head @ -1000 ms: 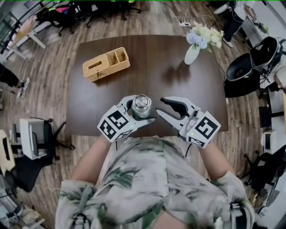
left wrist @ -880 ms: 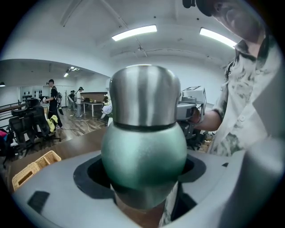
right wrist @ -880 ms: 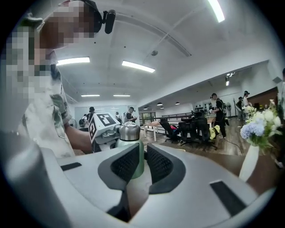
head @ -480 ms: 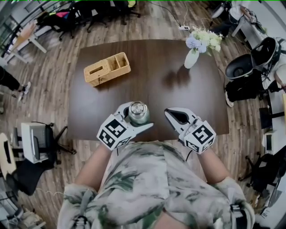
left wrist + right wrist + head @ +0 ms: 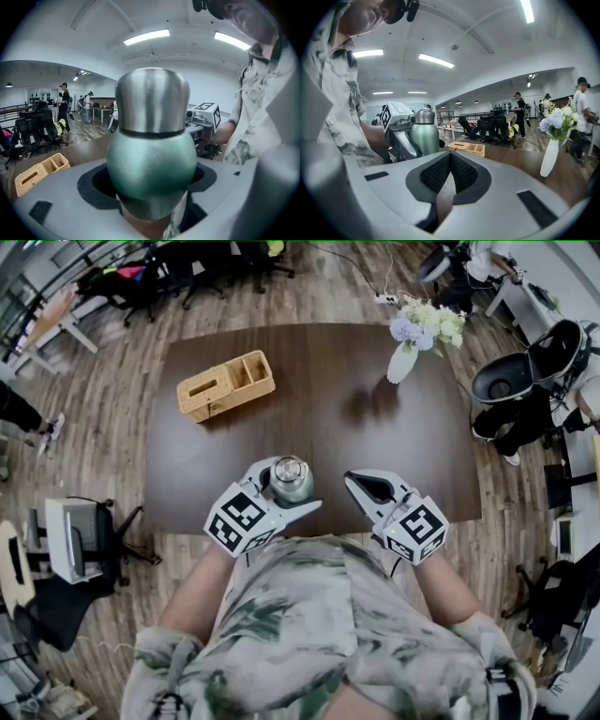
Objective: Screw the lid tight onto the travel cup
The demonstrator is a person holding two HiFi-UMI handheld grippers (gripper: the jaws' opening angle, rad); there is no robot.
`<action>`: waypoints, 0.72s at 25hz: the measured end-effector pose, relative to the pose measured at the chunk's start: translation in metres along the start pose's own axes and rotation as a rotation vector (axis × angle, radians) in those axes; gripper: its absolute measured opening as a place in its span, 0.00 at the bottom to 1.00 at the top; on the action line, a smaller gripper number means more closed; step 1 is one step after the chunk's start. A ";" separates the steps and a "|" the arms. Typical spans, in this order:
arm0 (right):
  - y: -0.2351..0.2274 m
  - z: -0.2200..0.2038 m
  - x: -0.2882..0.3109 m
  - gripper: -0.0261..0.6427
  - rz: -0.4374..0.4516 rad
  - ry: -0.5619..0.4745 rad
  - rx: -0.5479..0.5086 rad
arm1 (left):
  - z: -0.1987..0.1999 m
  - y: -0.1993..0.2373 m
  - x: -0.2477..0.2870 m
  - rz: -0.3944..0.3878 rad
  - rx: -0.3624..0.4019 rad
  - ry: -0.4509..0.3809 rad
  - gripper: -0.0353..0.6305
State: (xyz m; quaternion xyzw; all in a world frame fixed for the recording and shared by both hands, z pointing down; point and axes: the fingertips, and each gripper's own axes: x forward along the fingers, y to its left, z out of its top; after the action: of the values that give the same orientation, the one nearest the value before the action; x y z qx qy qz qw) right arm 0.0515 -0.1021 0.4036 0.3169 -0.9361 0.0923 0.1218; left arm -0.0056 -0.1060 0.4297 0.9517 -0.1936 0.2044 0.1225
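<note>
Our left tool clamps the upright travel cup. Its lid stands near, left of our right tool, whose jaws are together and empty.

I'm working in an open-plan office: black swivel chairs stand around my dark surface on a wood-plank floor, long strip lights run overhead, and people stand about in the wide room beyond.
</note>
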 end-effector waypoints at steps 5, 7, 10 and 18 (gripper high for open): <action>0.002 -0.001 0.000 0.07 0.000 0.007 0.005 | -0.001 0.001 -0.002 0.001 0.001 0.005 0.64; 0.001 -0.002 0.000 0.07 -0.001 0.008 0.007 | -0.003 0.000 -0.002 0.002 -0.001 0.010 0.64; 0.001 -0.005 -0.001 0.07 -0.006 0.013 0.008 | -0.005 0.000 -0.002 0.000 -0.004 0.012 0.64; 0.002 -0.008 0.001 0.07 -0.008 0.017 0.005 | -0.009 -0.001 -0.003 -0.001 -0.006 0.012 0.64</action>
State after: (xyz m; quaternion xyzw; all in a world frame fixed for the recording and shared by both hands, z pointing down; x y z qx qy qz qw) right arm 0.0509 -0.0984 0.4112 0.3199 -0.9336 0.0969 0.1294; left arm -0.0105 -0.1020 0.4362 0.9501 -0.1932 0.2096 0.1265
